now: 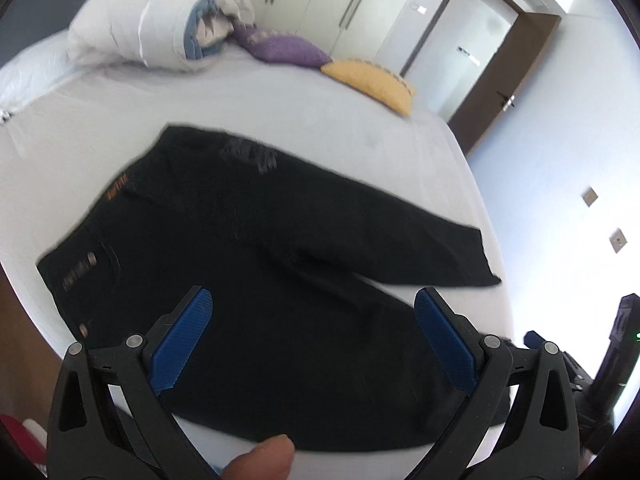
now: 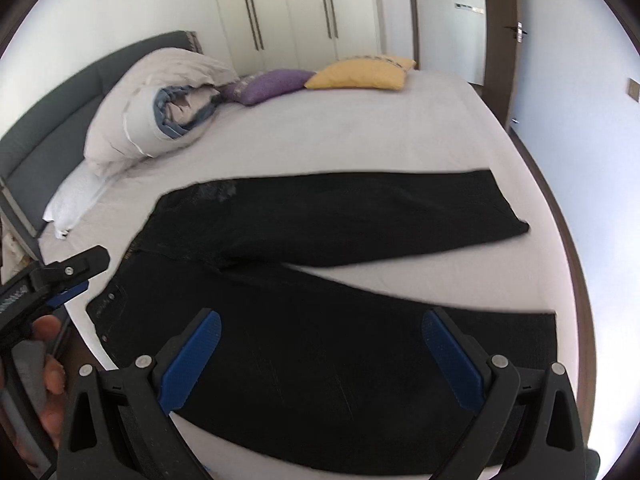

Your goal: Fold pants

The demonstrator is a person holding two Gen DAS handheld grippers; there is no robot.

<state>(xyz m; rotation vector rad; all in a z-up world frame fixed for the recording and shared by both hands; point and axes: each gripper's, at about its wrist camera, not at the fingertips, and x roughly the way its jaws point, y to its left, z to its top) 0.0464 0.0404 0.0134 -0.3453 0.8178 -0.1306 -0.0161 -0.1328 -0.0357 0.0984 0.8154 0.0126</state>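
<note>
Black pants point(image 1: 256, 264) lie flat and spread on the white bed sheet point(image 1: 320, 112), waistband to the left, both legs running right and splayed apart. They also show in the right wrist view point(image 2: 320, 320). My left gripper point(image 1: 312, 320) is open and empty, held above the near leg close to the waist. My right gripper point(image 2: 320, 340) is open and empty above the near leg. The left gripper also shows at the left edge of the right wrist view point(image 2: 76, 276), off the bed's side by the waistband.
A rolled white duvet point(image 2: 160, 108), a purple cushion point(image 2: 268, 84) and a yellow cushion point(image 2: 360, 74) lie at the bed's head. A grey headboard point(image 2: 60, 128), wardrobe doors point(image 2: 288, 4) and a brown door frame point(image 1: 520, 68) stand beyond. The bed edge runs near the pants' cuffs.
</note>
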